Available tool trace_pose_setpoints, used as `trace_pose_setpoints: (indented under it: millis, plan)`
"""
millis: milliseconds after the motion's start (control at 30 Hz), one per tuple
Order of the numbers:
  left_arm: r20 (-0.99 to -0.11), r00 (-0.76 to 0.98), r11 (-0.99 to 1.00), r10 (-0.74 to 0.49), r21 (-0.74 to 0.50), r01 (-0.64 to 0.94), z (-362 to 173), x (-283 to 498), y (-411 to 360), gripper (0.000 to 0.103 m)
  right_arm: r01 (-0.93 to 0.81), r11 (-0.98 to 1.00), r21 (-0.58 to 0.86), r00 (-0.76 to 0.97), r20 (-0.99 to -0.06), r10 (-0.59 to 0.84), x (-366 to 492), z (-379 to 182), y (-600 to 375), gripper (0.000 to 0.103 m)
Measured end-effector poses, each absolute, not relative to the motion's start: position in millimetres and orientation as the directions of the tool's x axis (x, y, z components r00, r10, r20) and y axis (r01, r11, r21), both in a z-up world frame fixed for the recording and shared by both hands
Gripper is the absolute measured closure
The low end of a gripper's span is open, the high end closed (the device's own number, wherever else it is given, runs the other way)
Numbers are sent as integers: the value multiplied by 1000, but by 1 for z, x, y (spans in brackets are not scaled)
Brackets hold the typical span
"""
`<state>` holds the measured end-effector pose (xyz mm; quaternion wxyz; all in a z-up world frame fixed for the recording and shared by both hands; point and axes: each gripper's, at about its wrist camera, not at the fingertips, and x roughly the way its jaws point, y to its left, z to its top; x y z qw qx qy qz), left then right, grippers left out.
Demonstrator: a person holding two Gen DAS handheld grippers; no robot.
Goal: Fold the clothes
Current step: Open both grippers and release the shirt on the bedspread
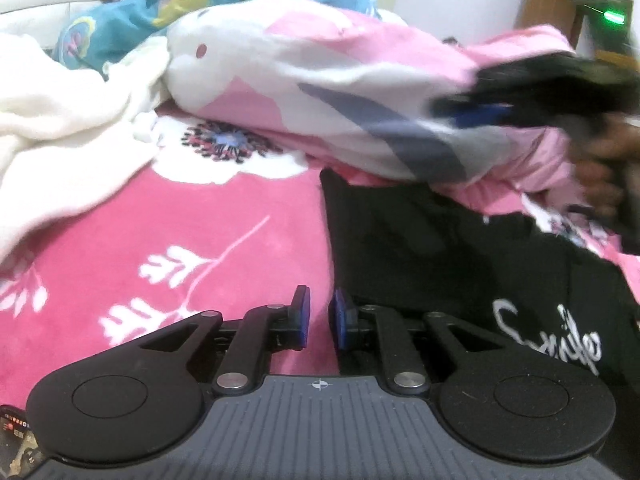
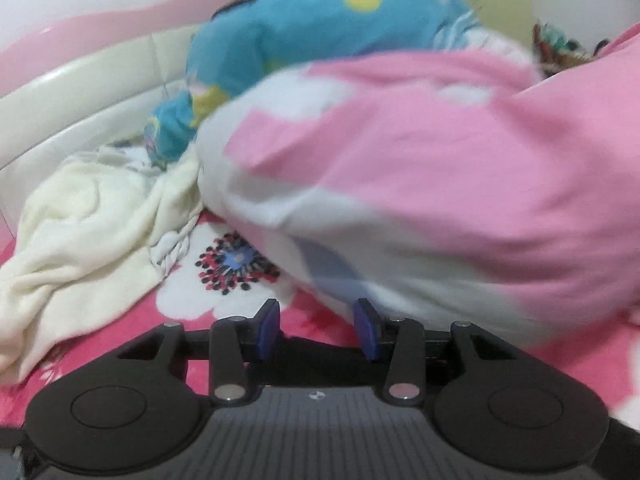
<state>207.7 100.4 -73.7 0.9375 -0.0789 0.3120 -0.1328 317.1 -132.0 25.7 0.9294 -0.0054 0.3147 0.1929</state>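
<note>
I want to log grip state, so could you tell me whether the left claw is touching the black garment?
Apart. In the left wrist view the left claw has a narrow gap between its pads with only pink blanket showing through; the black garment lies beyond and right.

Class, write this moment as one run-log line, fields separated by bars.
phase: between folds | left tool: nearly closed, empty | right tool: open, empty | black garment: lying on pink floral blanket
</note>
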Motion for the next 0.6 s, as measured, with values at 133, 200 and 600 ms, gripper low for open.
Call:
trace_pose_setpoints:
  millis: [133, 200, 600]
  plan:
    - [-546, 780, 951, -305, -216, 221, -71, 204, 94, 89, -294, 950, 105, 785, -541, 303, 269, 65, -176, 68]
    - [-550, 776, 950, -310, -211, 230, -70, 204, 92, 89, -249, 962, 115, 808, -524, 272, 244, 75, -200, 69]
    - [-555, 781, 957, -286, -197, 211, -60, 198, 81, 80, 313, 901, 299, 786, -614, -69, 104, 54, -401, 66]
